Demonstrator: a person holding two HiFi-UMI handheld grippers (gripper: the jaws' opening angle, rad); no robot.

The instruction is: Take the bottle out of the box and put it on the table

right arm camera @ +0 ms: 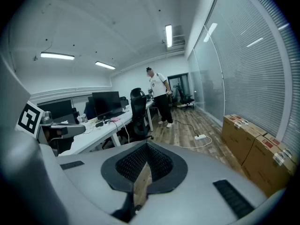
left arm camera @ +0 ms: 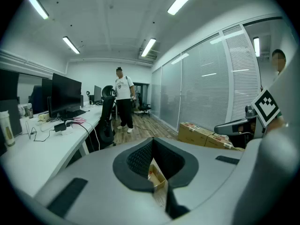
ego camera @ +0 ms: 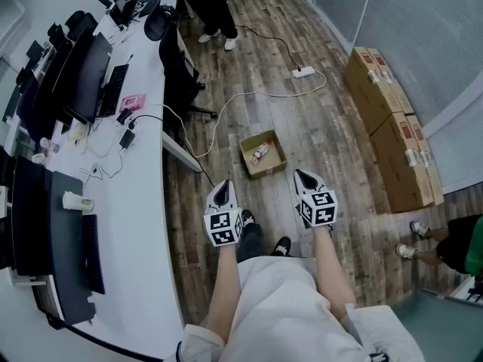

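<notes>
A small open cardboard box (ego camera: 273, 157) sits on the wooden floor ahead of me, with the bottle (ego camera: 259, 154) lying inside it. My left gripper (ego camera: 222, 189) hangs above the floor near the box's near left corner, jaws shut and empty. My right gripper (ego camera: 305, 178) floats to the right of the box, also shut with nothing in it. In the left gripper view a sliver of the box (left arm camera: 159, 178) shows through the slit between the closed left gripper (left arm camera: 153, 149) jaws. The right gripper (right arm camera: 146, 149) shows only floor through its slit.
A long white table (ego camera: 143, 202) with monitors, keyboards (ego camera: 112, 89) and a paper cup (ego camera: 75, 201) runs along the left. A black office chair (ego camera: 177, 66) stands beside it. Stacked cartons (ego camera: 389, 123) line the right wall. A power strip (ego camera: 304, 72) and cable lie on the floor. A person (ego camera: 211, 6) stands far ahead; another person (ego camera: 453, 247) is at right.
</notes>
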